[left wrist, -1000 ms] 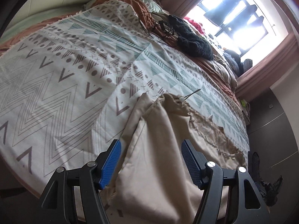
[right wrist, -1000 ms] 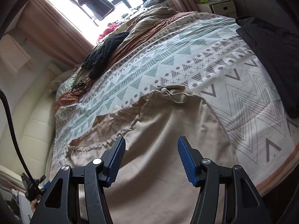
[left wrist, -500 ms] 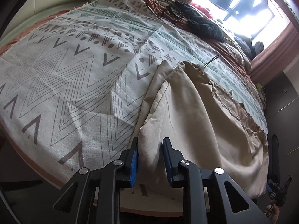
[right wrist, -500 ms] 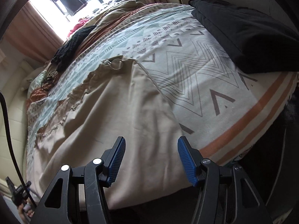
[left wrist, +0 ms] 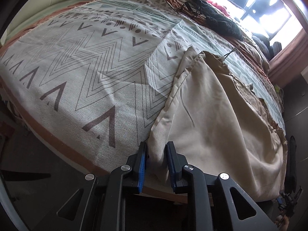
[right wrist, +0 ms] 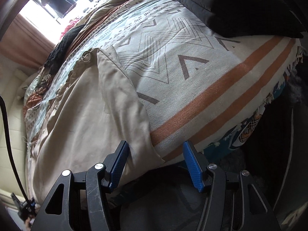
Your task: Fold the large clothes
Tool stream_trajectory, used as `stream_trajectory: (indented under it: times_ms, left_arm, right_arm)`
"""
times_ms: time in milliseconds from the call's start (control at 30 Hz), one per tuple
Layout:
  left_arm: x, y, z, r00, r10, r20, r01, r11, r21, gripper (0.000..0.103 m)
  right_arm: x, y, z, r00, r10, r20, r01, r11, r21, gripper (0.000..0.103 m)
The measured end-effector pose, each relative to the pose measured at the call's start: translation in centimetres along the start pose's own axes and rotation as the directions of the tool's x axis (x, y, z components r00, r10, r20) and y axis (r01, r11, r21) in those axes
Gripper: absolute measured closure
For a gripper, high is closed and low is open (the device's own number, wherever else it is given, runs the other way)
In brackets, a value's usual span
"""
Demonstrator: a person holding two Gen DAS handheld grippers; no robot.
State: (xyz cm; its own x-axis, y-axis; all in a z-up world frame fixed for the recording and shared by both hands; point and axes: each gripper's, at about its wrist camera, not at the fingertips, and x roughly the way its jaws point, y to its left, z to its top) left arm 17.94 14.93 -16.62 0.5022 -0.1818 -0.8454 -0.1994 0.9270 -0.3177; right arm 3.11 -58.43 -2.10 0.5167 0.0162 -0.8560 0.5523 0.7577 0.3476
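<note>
Nearest in the left wrist view, the left hand-held gripper is seen at 6 o'clock with a bunched corner of the beige garment between its pads. The jaws are opening slightly, yet the cloth looks pinched, so the corner is judged to be grasped. In the right wrist view, the right hand-held gripper is held released at 6 o'clock, its jaws standing wide. The garment's other near corner lies in the gap just beside the left pad, but is not pressed.

The garment is spread on the bed, hanging over the near edge and running towards 12 o'clock. Its gathered waist and drawstring lie far up, on the patterned blanket. Beyond it, a black knit is seen towards 1 o'clock, by the window. A black cushion is seen at 1 o'clock in the right view.

The step in hand is judged to be the taking of both near corners before a first fold. Next, the right jaws need to be closed on their corner; then both corners should be lifted together and carried towards the waist.
</note>
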Motion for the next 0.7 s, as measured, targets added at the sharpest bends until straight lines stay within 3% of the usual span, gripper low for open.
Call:
stream_trajectory:
  times_ms: [200, 367, 533, 700]
  left_arm:
    - [-0.2, 0.1, -0.7, 0.999, 0.042, 0.020, -0.043, 0.999, 0.024, 0.066]
    - [-1.8, 2.1, -1.0, 0.998, -0.058, 0.027, 0.060, 0.995, -0.083, 0.066]
    - [-3.6, 2.6, -0.8, 0.991, -0.105, 0.084, 0.115, 0.986, -0.122, 0.066]
    - [-4.1, 2.3, -0.3, 0.980, -0.174, 0.100, 0.185, 0.975, -0.119, 0.064]
  right_arm:
    - [-1.2, -0.1, -0.5, 0.997, -0.069, 0.031, 0.069, 0.997, -0.020, 0.044]
    - [-4.6, 0.9, -0.3, 0.990, -0.083, 0.116, 0.087, 0.996, -0.031, 0.046]
    - [-7.1, 6.0, 0.3, 0.981, -0.045, 0.190, 0.072, 0.988, -0.137, 0.046]
    - [-6.4, 12.8, -0.2, 0.986, 0.038, 0.165, 0.008, 0.963, -0.271, 0.049]
